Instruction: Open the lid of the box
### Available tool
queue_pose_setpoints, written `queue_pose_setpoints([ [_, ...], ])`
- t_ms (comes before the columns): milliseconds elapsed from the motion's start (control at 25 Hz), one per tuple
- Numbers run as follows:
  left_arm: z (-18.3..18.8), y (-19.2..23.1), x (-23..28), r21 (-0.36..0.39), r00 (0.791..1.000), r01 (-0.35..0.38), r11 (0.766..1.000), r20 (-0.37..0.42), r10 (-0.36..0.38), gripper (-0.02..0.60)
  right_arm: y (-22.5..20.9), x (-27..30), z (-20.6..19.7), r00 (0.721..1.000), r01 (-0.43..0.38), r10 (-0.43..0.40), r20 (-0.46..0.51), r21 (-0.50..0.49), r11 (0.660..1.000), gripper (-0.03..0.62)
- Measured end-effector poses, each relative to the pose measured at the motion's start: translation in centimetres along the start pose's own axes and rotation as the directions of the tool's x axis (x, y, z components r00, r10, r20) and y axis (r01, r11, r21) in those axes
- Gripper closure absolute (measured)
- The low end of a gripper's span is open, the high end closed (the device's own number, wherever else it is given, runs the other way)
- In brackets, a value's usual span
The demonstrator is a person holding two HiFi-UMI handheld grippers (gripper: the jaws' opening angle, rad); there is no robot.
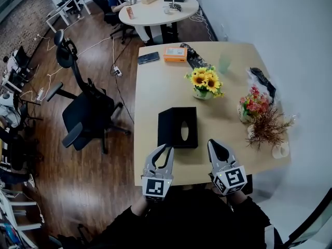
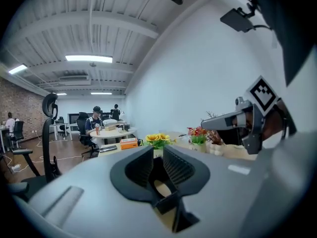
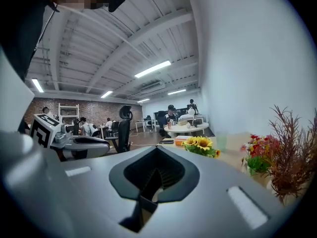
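A black box [image 1: 178,127] with an oval slot in its lid lies flat in the middle of the light wooden table [image 1: 155,92]. Its lid is down. My left gripper [image 1: 168,148] hovers just this side of the box's near left corner, jaws shut and empty. My right gripper [image 1: 212,143] hangs to the right of the box's near right corner, also shut with nothing in it. Neither touches the box. In the left gripper view the right gripper [image 2: 220,122] shows beside it; in the right gripper view the left gripper [image 3: 91,144] shows at the left.
A vase of sunflowers [image 1: 205,83] stands behind the box. Red flowers [image 1: 252,104], a dried plant [image 1: 267,126] and a white cup [image 1: 280,149] line the right edge. An orange box [image 1: 175,53], a phone [image 1: 149,57] and a green cup [image 1: 224,63] sit at the far end. An office chair [image 1: 85,113] stands left of the table.
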State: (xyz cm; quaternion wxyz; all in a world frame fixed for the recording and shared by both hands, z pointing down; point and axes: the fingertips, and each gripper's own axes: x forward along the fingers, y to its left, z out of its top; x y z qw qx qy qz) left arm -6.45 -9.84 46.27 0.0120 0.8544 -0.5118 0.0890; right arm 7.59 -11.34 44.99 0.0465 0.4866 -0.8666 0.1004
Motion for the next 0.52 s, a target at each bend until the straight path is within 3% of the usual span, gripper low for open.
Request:
queue_pose_setpoints([
  [520, -0.7, 0.6, -1.6, -0.025, 0.999, -0.025, 0.999, -0.021, 0.024, 0.541, 0.8, -0.2, -1.0, 1.000, -0.007, 0.007, -0.027, 0.012, 1.000, 0.594],
])
